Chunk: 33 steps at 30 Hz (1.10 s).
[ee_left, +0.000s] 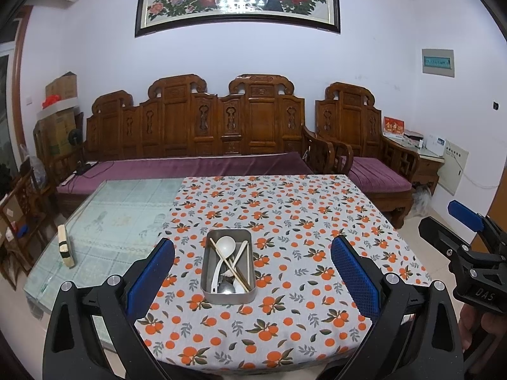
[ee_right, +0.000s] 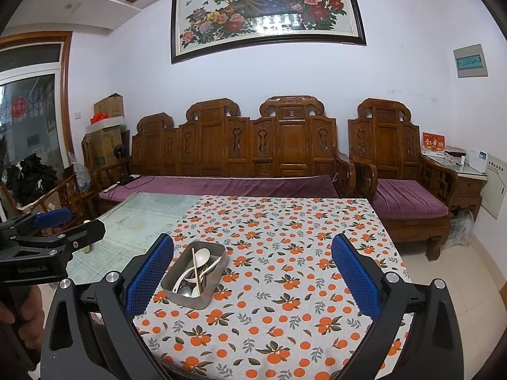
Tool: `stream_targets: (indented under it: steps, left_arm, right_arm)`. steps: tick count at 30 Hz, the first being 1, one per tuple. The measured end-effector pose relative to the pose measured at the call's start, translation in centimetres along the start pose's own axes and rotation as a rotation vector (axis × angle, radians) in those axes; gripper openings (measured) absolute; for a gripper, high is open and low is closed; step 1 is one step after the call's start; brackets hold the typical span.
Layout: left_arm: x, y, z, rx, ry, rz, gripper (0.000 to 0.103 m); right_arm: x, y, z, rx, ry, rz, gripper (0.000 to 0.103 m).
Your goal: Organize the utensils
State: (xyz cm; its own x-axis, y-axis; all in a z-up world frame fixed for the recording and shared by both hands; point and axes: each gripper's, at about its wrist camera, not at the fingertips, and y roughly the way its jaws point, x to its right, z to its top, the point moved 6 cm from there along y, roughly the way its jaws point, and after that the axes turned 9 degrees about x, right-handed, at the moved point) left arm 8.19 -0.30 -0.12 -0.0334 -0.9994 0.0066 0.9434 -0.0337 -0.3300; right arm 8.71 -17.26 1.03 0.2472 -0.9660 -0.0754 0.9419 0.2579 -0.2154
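**A:** Where do we stand on the utensils?

**B:** From what I see, they are all in the metal tin on the patterned tablecloth. A white spoon, a pair of chopsticks and a metal spoon lie crossed over one another inside it. Nothing lies loose on the cloth around the tin.

**A:** So are we done, or not started?

**B:** I can't say for sure. If the job is to gather them into the tin, it looks finished. If it is to sort them by kind, they are a jumble and everything is left to do.

**A:** And the tools?

**B:** My left gripper has its jaws spread wide and holds nothing; the tin sits between the blue pads, ahead of them, untouched. My right gripper is also spread wide and empty, with the tin just beside its left pad. Both hang over the near edge of the table.

**A:** Anything else out there?

**B:** Only a small pale block on the bare glass part of the table, well apart from the tin.
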Motion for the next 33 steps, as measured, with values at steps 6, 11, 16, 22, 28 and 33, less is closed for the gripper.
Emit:
stream_targets:
  steps: [6, 11, 16, 22, 28, 33]
  left_arm:
    - [0.0, -0.1, 0.1, 0.002, -0.005, 0.002, 0.095]
    - [0.0, -0.1, 0.1, 0.001, -0.005, 0.001, 0.095]
    - [0.0, -0.1, 0.1, 0.003, -0.008, 0.001, 0.095]
    - [0.1, -0.1, 0.2, 0.005, -0.01, 0.002, 0.095]
    - [0.1, -0.2, 0.2, 0.003, -0.009, 0.001, 0.095]
    - [0.0, -0.2, 0.2, 0.003, -0.009, 0.004, 0.095]
  right_arm:
    - [-0.2, 0.1, -0.1, 0.0, 0.0, 0.001, 0.1]
    - [-0.2, 0.1, -0.1, -0.001, 0.001, 0.002, 0.1]
    - [-0.5, 0.1, -0.2, 0.003, -0.001, 0.0, 0.1]
    - [-0.8, 0.1, -0.2, 0.003, 0.0, 0.003, 0.1]
    - [-0.7, 0.1, -0.2, 0.002, 0.001, 0.002, 0.1]
    - [-1.1, 0.2, -0.2, 0.003, 0.004, 0.006, 0.1]
